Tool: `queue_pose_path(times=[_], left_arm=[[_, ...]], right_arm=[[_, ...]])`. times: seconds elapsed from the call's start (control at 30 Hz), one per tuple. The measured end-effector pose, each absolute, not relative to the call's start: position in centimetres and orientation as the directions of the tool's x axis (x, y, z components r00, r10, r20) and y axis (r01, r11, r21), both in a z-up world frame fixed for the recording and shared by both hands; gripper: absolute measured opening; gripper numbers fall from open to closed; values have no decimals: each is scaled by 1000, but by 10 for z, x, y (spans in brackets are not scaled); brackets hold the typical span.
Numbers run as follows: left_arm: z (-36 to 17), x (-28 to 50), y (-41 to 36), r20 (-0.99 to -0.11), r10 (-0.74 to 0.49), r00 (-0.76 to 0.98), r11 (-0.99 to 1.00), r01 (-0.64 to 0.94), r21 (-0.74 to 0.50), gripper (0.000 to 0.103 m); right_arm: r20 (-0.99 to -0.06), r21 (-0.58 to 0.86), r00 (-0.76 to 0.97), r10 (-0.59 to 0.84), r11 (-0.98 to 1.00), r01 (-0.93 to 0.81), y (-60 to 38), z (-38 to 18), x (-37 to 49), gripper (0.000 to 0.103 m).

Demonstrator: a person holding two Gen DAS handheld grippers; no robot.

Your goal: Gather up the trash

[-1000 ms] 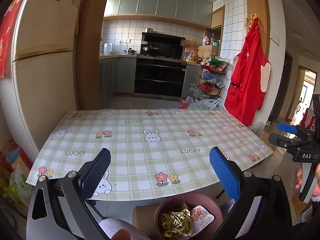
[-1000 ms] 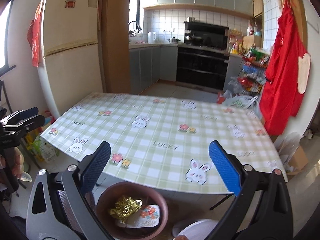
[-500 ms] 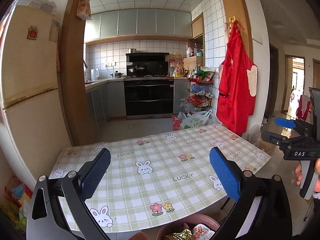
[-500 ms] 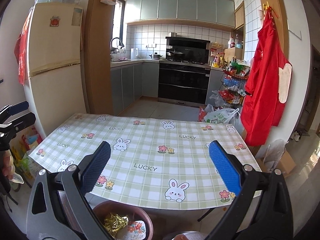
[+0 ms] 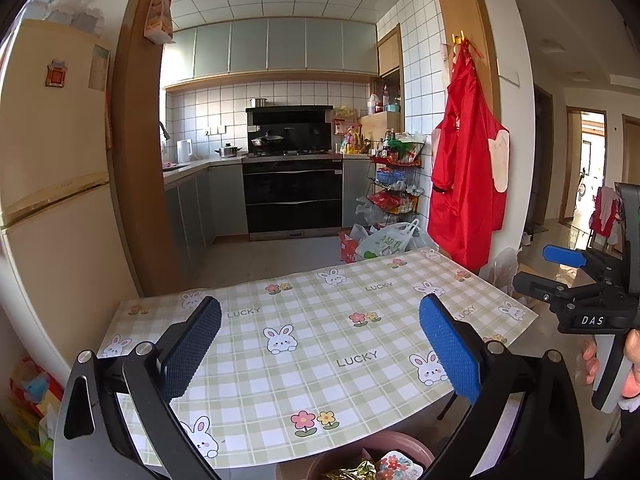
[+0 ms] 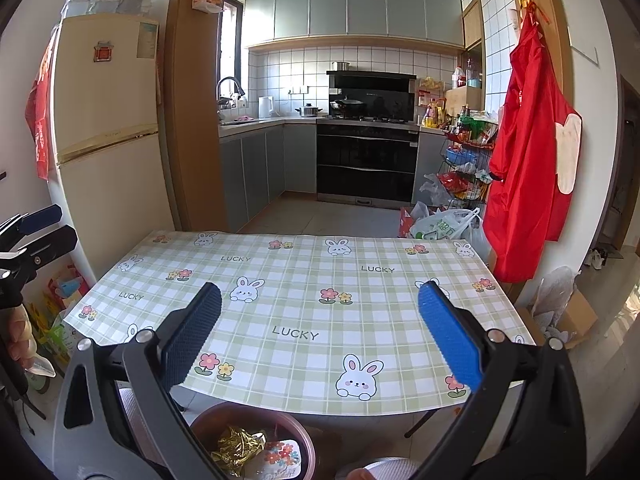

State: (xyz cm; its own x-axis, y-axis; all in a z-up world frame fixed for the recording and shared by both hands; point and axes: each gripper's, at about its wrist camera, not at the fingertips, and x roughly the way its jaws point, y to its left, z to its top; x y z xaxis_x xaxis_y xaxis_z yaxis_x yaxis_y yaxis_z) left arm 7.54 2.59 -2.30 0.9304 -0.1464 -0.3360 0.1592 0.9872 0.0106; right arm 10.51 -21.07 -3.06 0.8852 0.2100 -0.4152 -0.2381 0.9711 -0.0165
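A brown round bin (image 6: 296, 432) stands below the table's near edge; it also shows in the left wrist view (image 5: 404, 442). In it lie a crumpled gold wrapper (image 6: 238, 446) and a flowered white wrapper (image 6: 282, 454). My left gripper (image 5: 320, 344) is open and empty, held above the near part of the table (image 5: 320, 376). My right gripper (image 6: 320, 344) is open and empty, also above the table (image 6: 304, 280). Each gripper shows at the edge of the other's view, the right one (image 5: 560, 268) and the left one (image 6: 44, 224).
A cream fridge (image 6: 104, 140) stands left of the table. A red apron (image 6: 528, 152) hangs on the right wall. Plastic bags (image 6: 444, 226) and a wire rack (image 6: 468, 160) stand beyond the table's far right. A cardboard box (image 6: 572, 316) lies on the floor at right.
Both grippers have risen and tilted up, so the bin has slid to the bottom of both views and more of the kitchen shows. Both stay open and empty.
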Motion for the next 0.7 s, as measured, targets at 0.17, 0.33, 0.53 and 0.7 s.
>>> queue_pose_path(times=[0.17, 0.33, 0.53, 0.7], left_arm=[[-23, 76, 26, -336, -146, 931, 987, 159, 11, 97], [-23, 77, 27, -339, -141, 930, 988, 155, 15, 97], [-23, 78, 27, -342, -140, 929, 988, 154, 16, 97], [-25, 78, 28, -344, -137, 929, 988, 153, 19, 97]], right_arm=[[-418, -15, 884, 211, 971, -238, -211, -30, 105, 97], [-419, -14, 884, 210, 971, -237, -211, -30, 105, 97], [-424, -11, 881, 209, 972, -235, -211, -33, 105, 97], [-429, -9, 880, 207, 972, -233, -213, -34, 105, 97]])
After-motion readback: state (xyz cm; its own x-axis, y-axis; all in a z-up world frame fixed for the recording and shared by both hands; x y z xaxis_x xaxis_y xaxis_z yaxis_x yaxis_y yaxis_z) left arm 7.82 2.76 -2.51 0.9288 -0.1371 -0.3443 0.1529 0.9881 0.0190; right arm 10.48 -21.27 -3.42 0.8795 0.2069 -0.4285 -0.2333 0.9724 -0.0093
